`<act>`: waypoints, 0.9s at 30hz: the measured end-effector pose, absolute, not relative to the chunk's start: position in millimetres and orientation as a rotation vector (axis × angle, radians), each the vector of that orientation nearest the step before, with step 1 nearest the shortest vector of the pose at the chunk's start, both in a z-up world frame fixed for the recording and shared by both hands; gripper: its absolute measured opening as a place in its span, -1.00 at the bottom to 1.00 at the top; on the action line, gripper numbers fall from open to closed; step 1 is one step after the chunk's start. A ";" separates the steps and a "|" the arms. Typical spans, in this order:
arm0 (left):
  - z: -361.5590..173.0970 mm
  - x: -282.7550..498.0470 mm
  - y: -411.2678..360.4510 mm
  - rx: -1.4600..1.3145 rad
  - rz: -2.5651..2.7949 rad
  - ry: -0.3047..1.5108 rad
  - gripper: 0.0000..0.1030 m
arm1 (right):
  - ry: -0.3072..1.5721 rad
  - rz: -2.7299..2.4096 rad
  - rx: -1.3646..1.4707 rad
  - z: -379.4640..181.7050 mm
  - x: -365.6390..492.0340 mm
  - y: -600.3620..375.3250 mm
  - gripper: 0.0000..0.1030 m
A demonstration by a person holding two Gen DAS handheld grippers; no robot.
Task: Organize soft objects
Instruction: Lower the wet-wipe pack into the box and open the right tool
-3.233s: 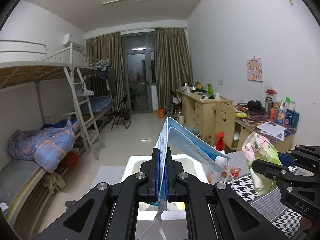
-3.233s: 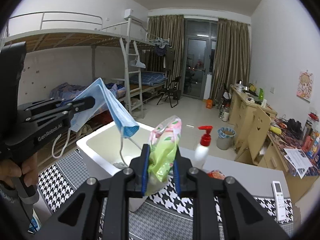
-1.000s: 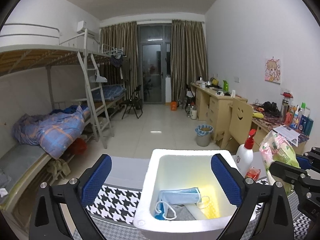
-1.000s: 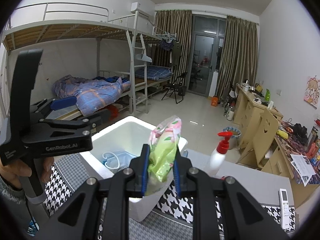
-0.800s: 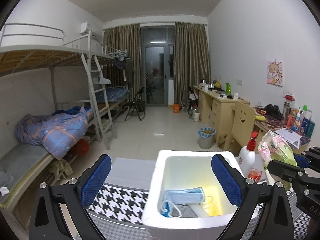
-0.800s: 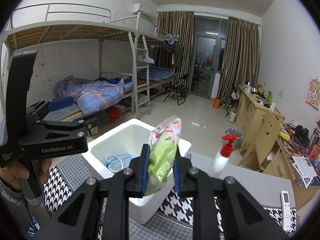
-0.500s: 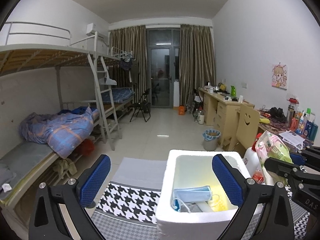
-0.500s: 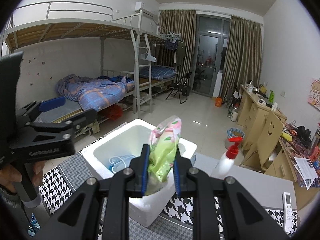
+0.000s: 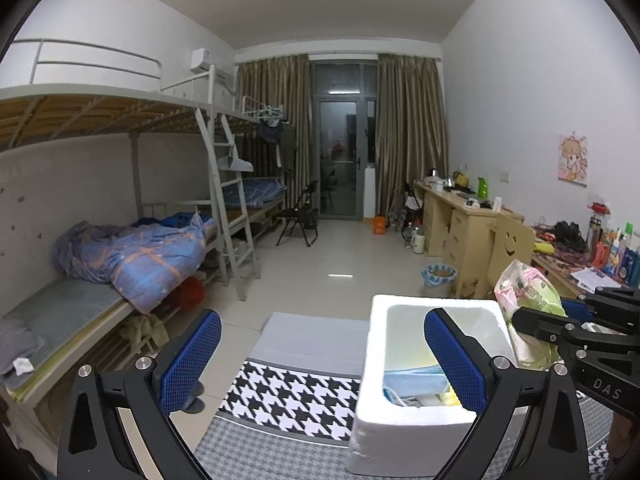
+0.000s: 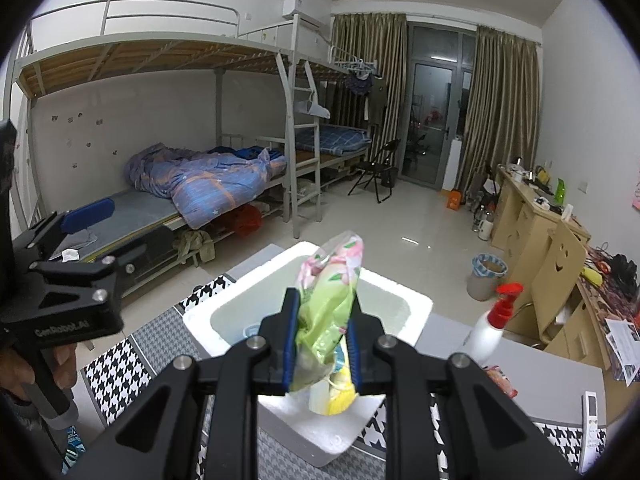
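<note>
The tissue pack [image 10: 326, 312], green and pink in its crinkly wrapper, sits pinched upright in the right gripper [image 10: 322, 344], held just above the near rim of the white foam box [image 10: 320, 432]. Good squeeze on the lower half, blue pads biting in from both sides, the top flopping free above the jaws. Inside the box, a blue face mask [image 9: 412, 380] lies flat on the floor of it.

Off to the left of the box, the left gripper [image 9: 320, 364] hangs with its jaws spread wide and nothing between them.

Now, the risks. That wrapper looks slick and the pack is soft, so a loose pinch could let it slide out early and land on the houndstooth cloth [image 9: 296, 392] in front of the box instead of inside. Let go while the pack is over the rim and it may catch the foam wall and tip outward. The box looks light, too: a knock from the fingers could shove it across the cloth. And just right of the box stands a red-topped spray bottle [image 10: 490, 332], close enough that a wide swing of the right gripper might topple it.
</note>
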State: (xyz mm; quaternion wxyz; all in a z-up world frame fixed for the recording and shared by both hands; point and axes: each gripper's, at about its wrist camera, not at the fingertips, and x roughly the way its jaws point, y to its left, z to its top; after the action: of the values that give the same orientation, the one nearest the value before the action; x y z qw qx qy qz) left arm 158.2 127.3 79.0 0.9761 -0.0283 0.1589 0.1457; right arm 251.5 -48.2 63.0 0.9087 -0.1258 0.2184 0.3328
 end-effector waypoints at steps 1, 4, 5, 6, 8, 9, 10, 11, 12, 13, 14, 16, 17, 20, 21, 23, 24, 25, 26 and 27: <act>78.4 157.7 129.4 -0.062 0.297 0.320 0.98 | 0.453 0.688 -0.260 62.5 252.0 -47.0 -0.52; 75.9 157.2 131.3 -0.046 0.299 0.331 0.98 | 0.461 0.689 -0.264 60.2 253.5 -42.4 -0.52; 75.3 157.3 130.7 -0.043 0.298 0.333 0.98 | 0.465 0.691 -0.263 59.4 254.8 -41.0 -0.52; 74.1 157.1 131.5 -0.046 0.292 0.337 0.98 | 0.468 0.694 -0.262 59.2 255.4 -41.2 -0.52; 72.1 156.7 133.4 -0.057 0.288 0.344 0.98 | 0.474 0.698 -0.265 58.0 257.2 -39.1 -0.52; 71.4 156.6 134.0 -0.058 0.291 0.344 0.98 | 0.477 0.699 -0.267 57.9 258.4 -37.4 -0.52; 71.0 156.2 134.2 -0.054 0.293 0.346 0.98 | 0.480 0.700 -0.268 57.3 259.7 -36.1 -0.52; 70.3 155.9 134.5 -0.051 0.294 0.348 0.98 | 0.483 0.700 -0.267 56.8 261.8 -36.2 -0.52; 69.7 155.4 135.0 -0.051 0.295 0.348 0.98 | 0.487 0.700 -0.266 56.7 262.9 -35.5 -0.51; 68.8 154.8 135.4 -0.053 0.297 0.349 0.98 | 0.490 0.700 -0.268 56.2 265.0 -35.5 -0.51; 68.0 154.7 135.8 -0.054 0.297 0.350 0.98 | 0.493 0.696 -0.271 54.8 267.6 -34.5 -0.51; 66.6 154.2 136.2 -0.053 0.299 0.354 0.98 | 0.504 0.692 -0.273 52.5 272.4 -33.1 -0.51; 65.6 154.3 136.6 -0.052 0.300 0.356 0.98 | 0.512 0.691 -0.269 50.9 275.2 -33.2 -0.51; 63.5 153.9 139.3 -0.058 0.303 0.364 0.98 | 0.520 0.685 -0.273 47.9 278.7 -30.1 -0.45; 62.5 153.5 140.1 -0.061 0.304 0.368 0.98 | 0.522 0.688 -0.273 47.2 279.8 -28.3 -0.38; 59.6 152.9 141.1 -0.062 0.308 0.375 0.98 | 0.530 0.699 -0.269 45.7 282.8 -25.9 -0.24; 58.6 152.7 141.3 -0.062 0.308 0.379 0.98 | 0.533 0.699 -0.269 45.2 284.4 -24.8 -0.07; 57.5 153.6 141.6 -0.062 0.310 0.384 0.98 | 0.534 0.694 -0.269 45.0 286.2 -23.7 0.03; 56.7 153.6 142.1 -0.063 0.311 0.386 0.98 | 0.534 0.684 -0.269 44.5 287.9 -23.6 0.26; 56.4 153.6 142.7 -0.064 0.313 0.388 0.98 | 0.533 0.678 -0.267 44.1 288.1 -24.0 0.44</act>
State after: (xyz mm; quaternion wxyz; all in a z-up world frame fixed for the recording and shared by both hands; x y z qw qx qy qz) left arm 153.6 142.7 56.4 0.9686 -0.0314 0.1918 0.1550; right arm 288.1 -24.0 44.1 0.8998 -0.1290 0.2575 0.3278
